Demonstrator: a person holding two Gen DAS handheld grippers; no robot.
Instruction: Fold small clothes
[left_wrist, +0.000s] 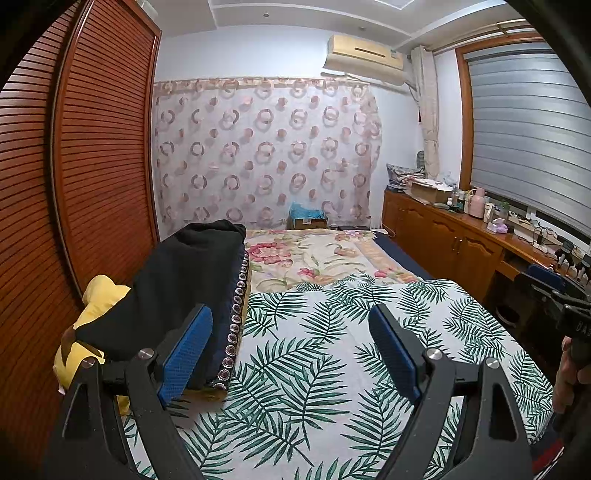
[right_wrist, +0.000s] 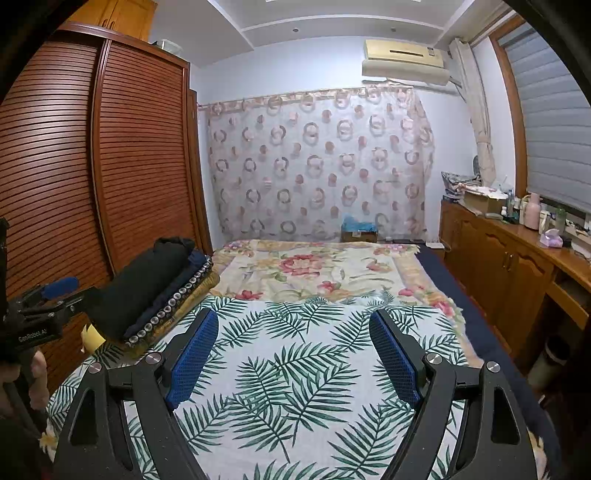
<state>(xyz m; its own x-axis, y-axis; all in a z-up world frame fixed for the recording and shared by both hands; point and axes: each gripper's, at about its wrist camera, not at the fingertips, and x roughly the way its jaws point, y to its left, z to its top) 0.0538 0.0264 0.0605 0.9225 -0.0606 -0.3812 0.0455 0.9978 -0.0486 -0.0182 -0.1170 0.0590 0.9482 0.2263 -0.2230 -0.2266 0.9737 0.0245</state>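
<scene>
Left wrist view: left claw (left_wrist: 291, 343) gapes wide, empty, above the palm-leaf sheet (left_wrist: 314, 369); folded black garment (left_wrist: 173, 280) tops the clothes stack at the sheet's left edge. Right claw (right_wrist: 291, 343) likewise wide, empty.

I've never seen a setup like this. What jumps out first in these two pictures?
Two black claws with blue pads fill the foreground: the left gripper and the right gripper, both wide open and empty above a palm-leaf sheet on the bed. At the bed's left edge, beside the slatted wooden wardrobe, sits a pile of clothes topped by something black.
</scene>
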